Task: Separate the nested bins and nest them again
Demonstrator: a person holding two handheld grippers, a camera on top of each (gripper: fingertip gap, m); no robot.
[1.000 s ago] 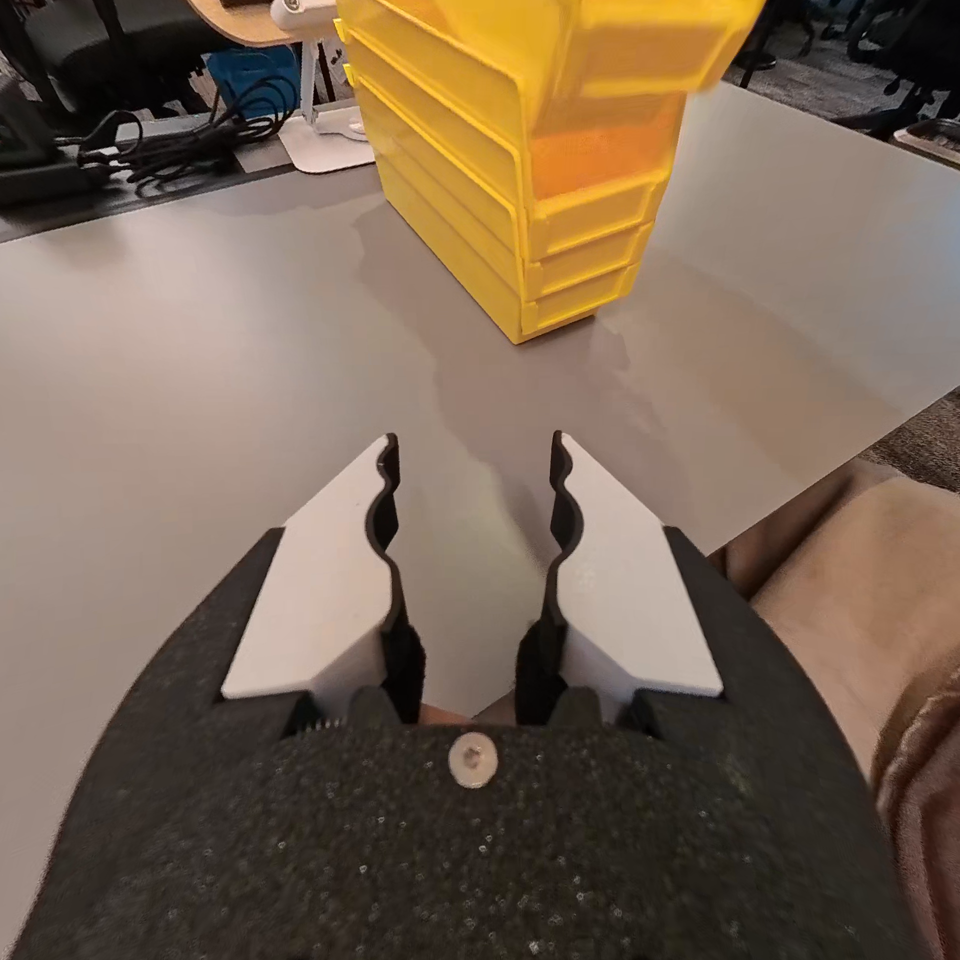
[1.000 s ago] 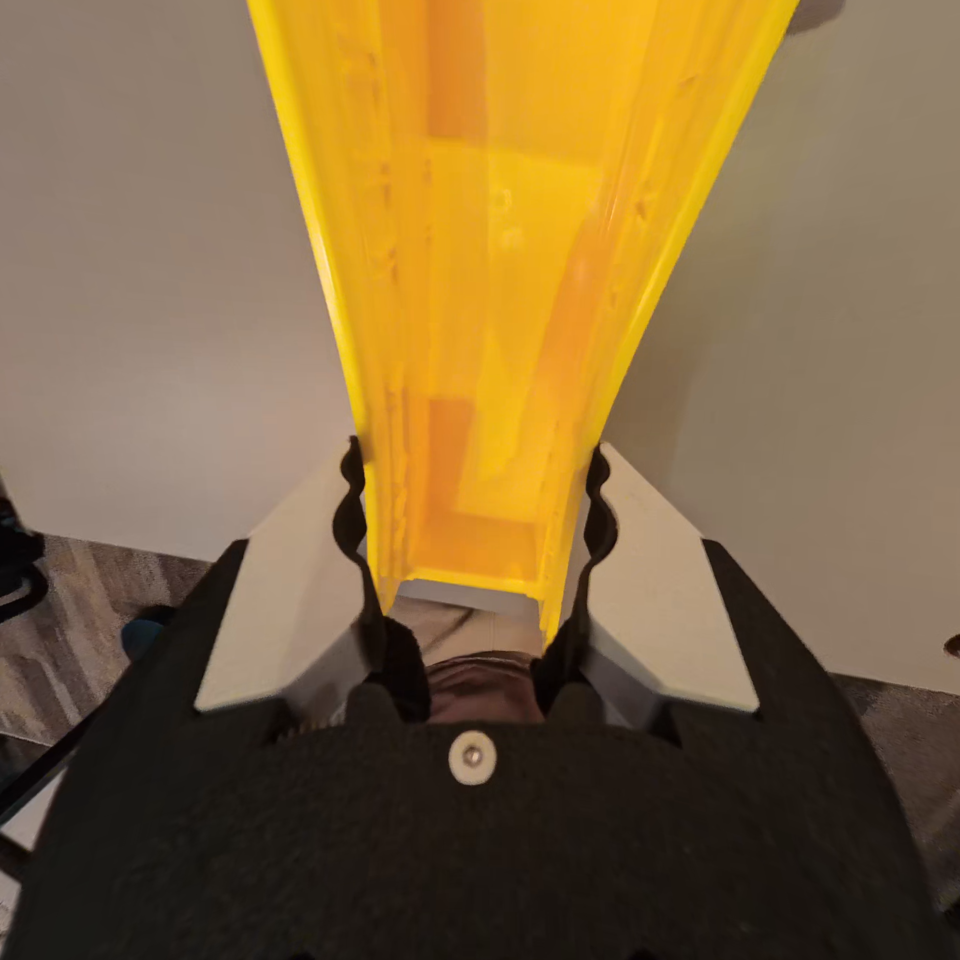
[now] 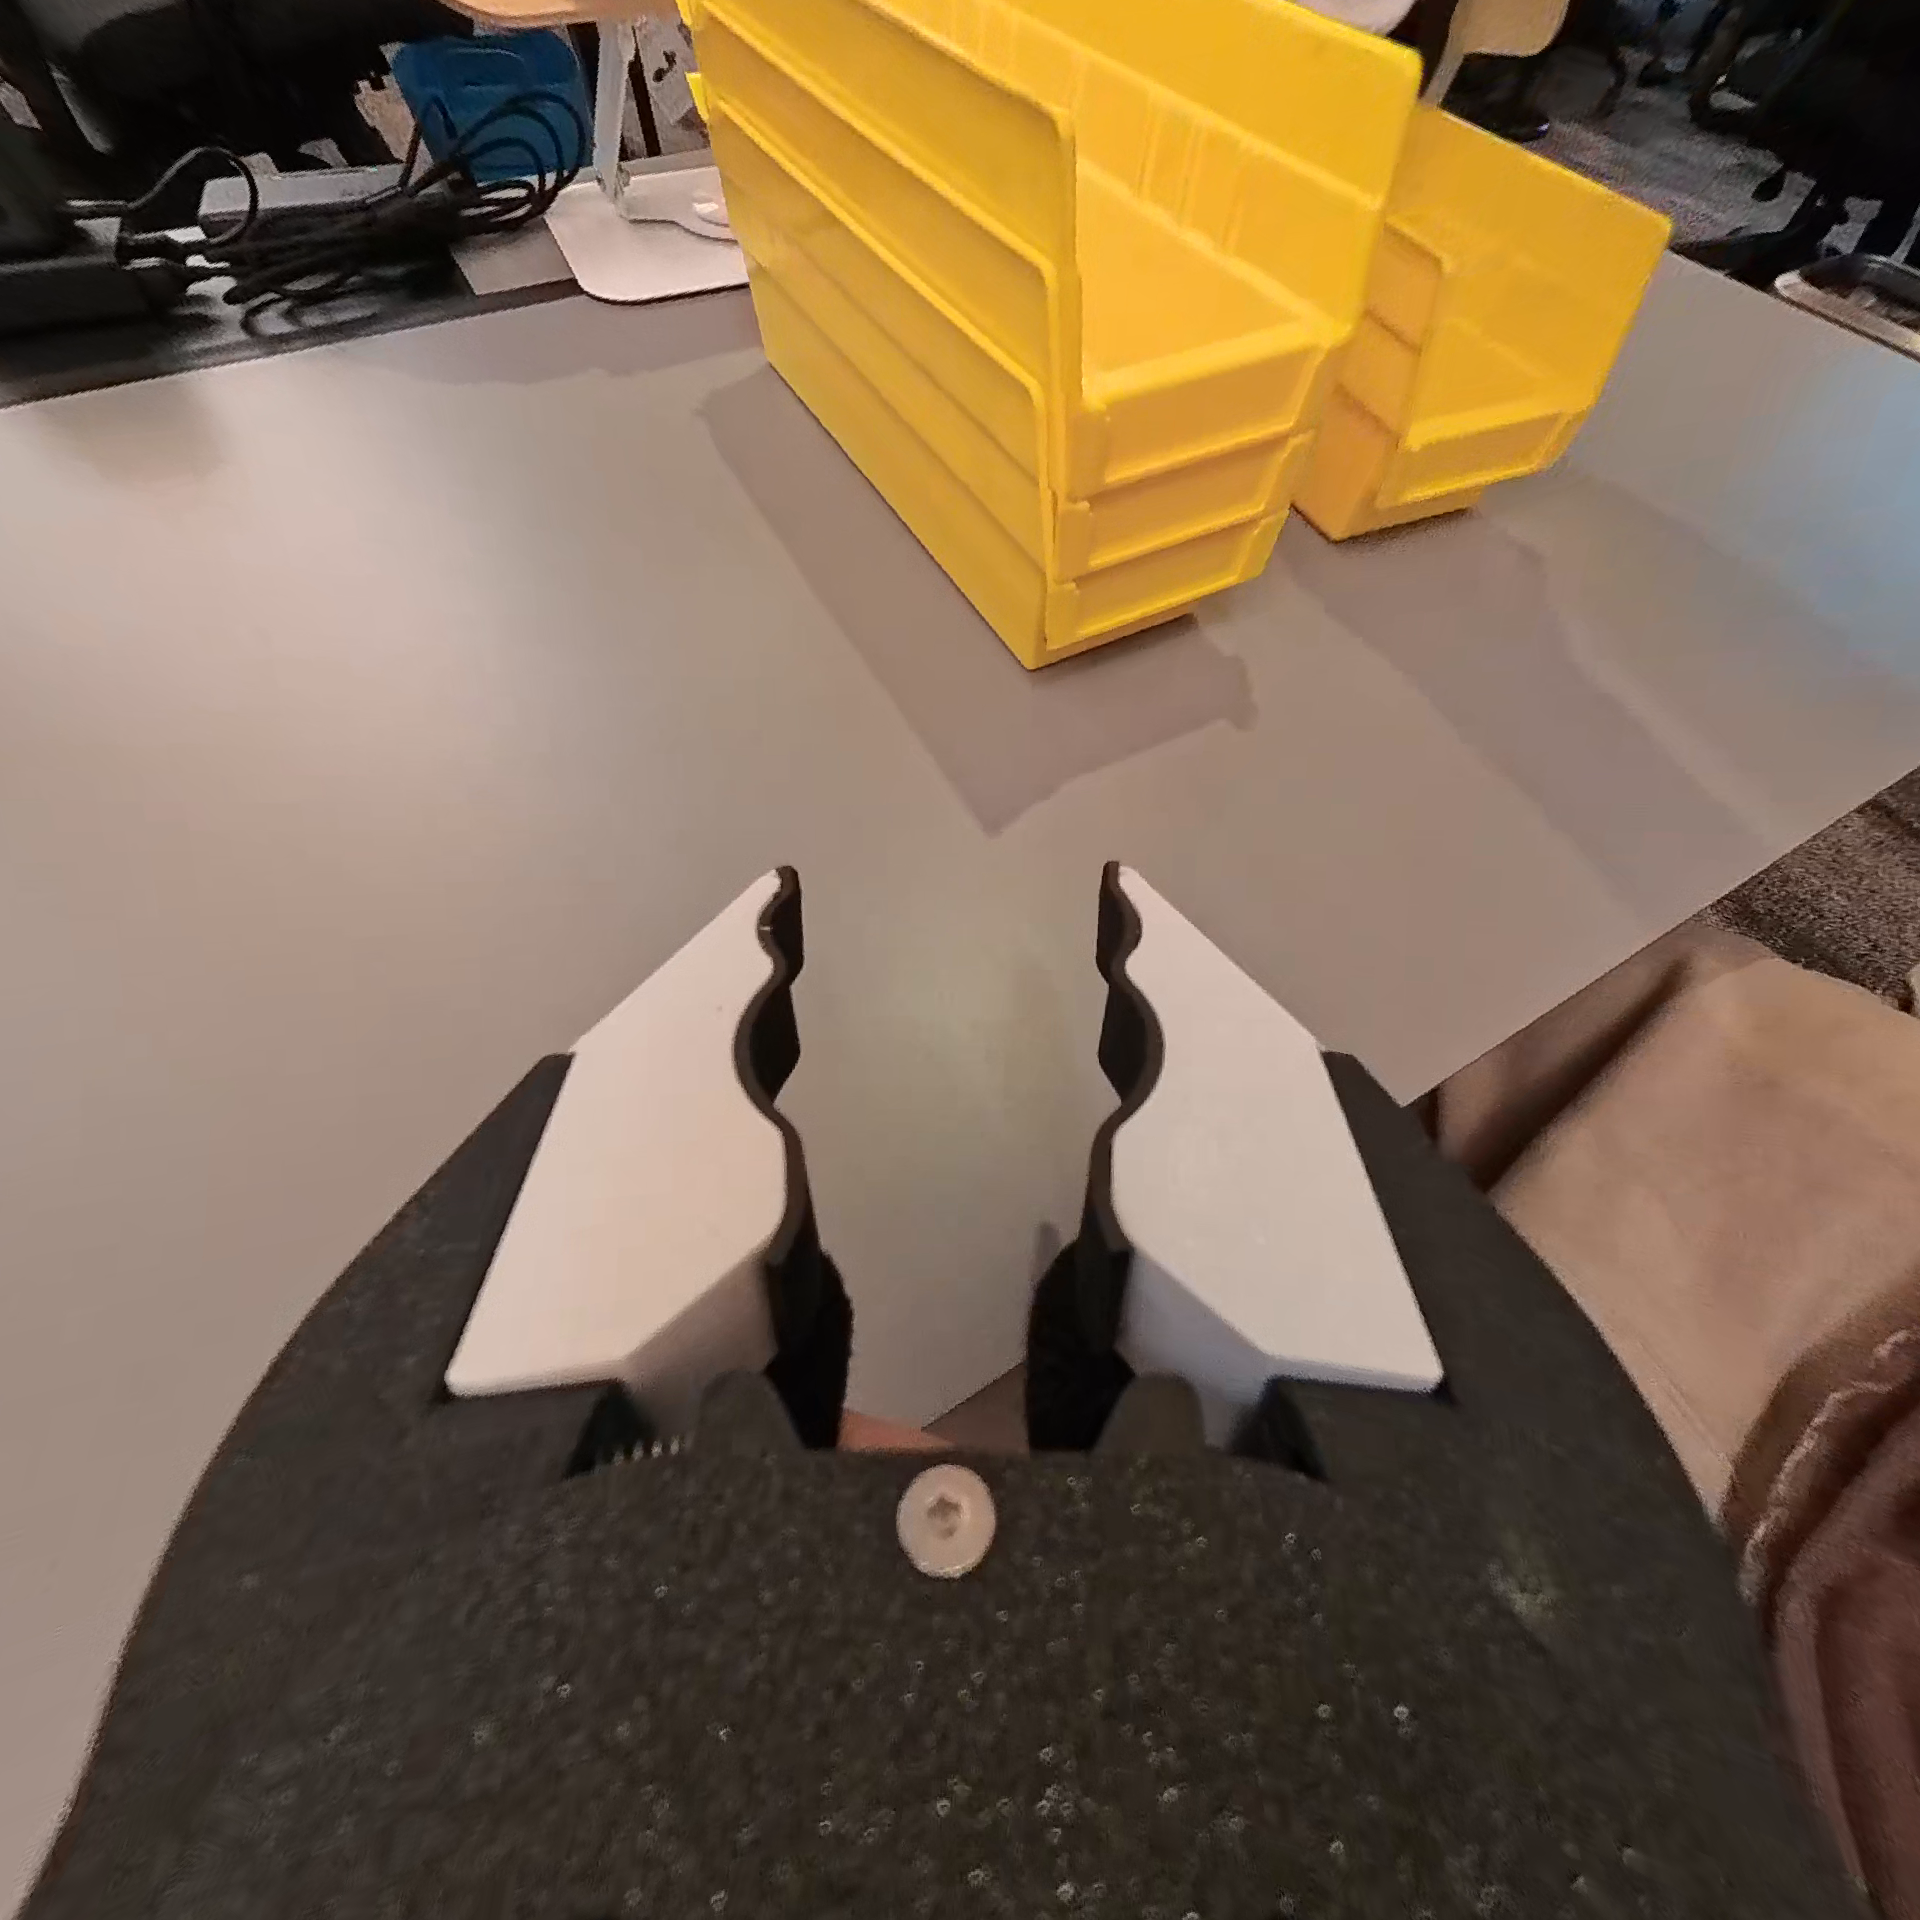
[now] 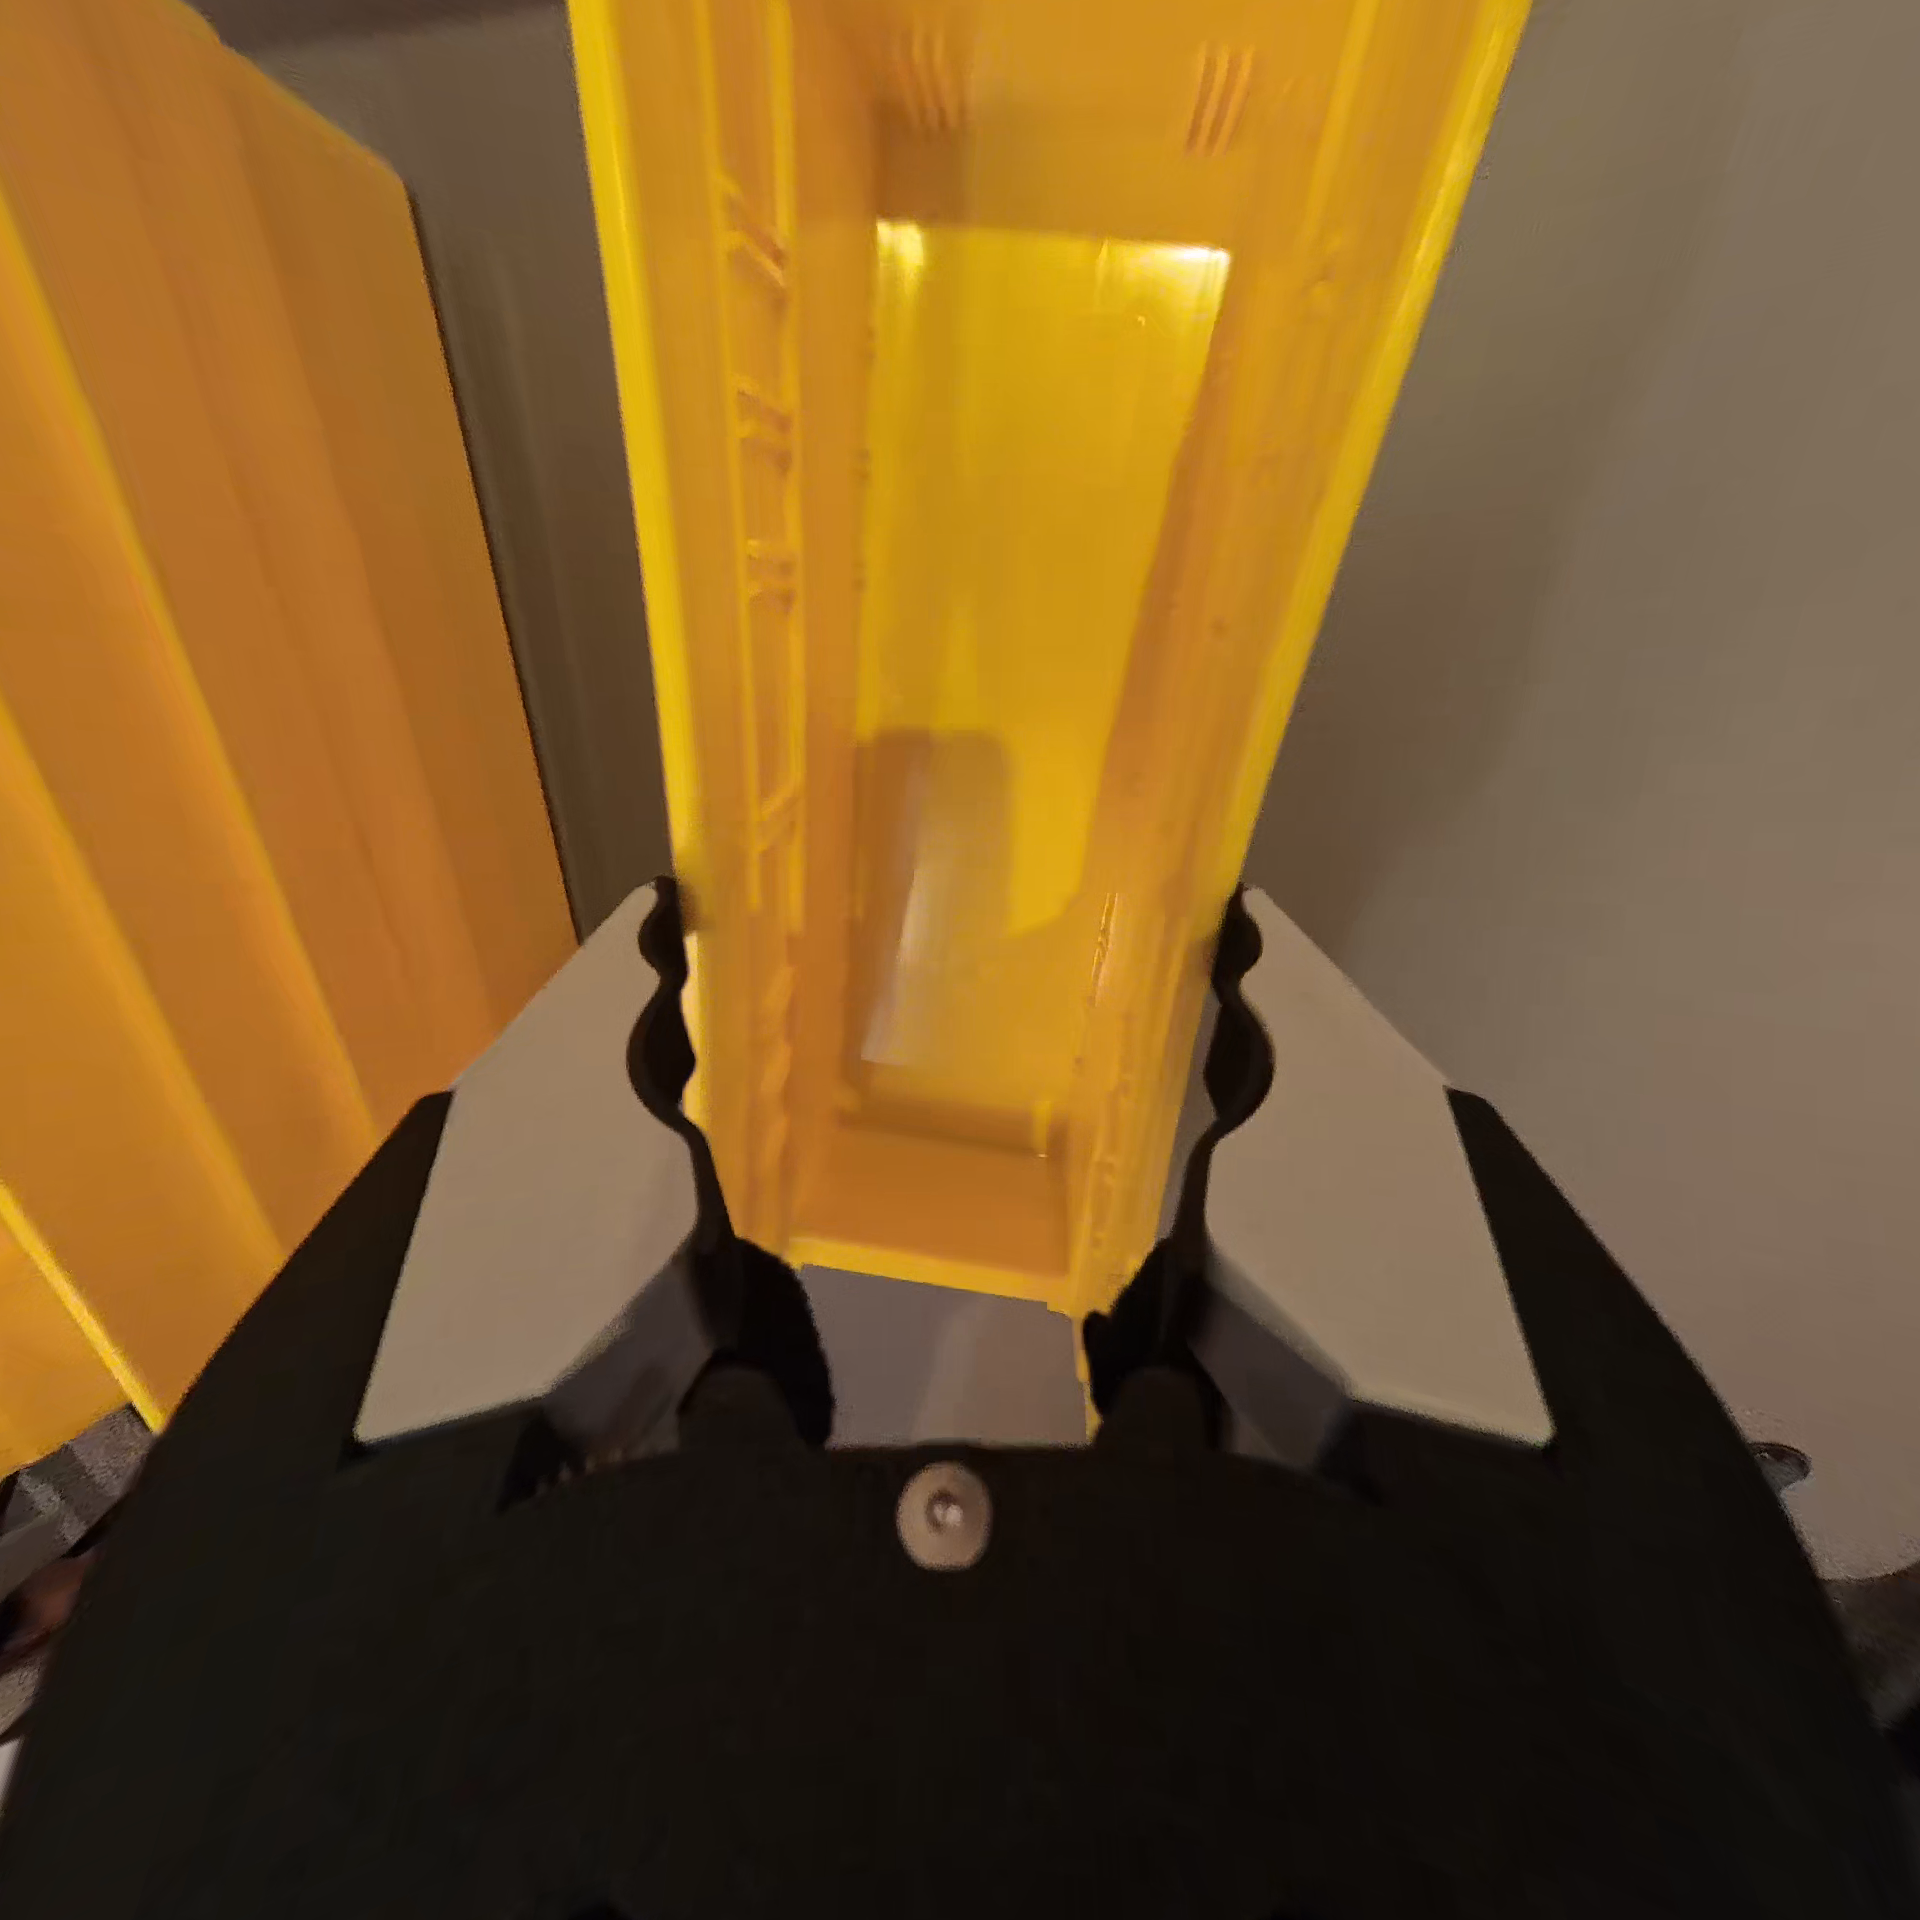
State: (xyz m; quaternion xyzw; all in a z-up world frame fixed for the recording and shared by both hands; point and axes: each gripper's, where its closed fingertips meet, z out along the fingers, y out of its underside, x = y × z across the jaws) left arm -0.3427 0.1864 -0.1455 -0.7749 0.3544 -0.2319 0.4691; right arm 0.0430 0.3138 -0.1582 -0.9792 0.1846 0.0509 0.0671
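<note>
A second ago the right tool held one yellow bin in the air over the pile; now that bin stands on the grey surface just beside the nested stack of yellow bins, on its right, toward the surface's right edge. The stack is one bin shorter. The right tool's fingers are set wider than before, and whether they still press the bin's walls cannot be told. The left tool stays put, moderately open and empty, low over the near edge.

The bins are long, narrow, open-topped, with lower front lips. Bare grey surface lies wide to the left and in front of the stack. Black cables lie beyond the far-left edge.
</note>
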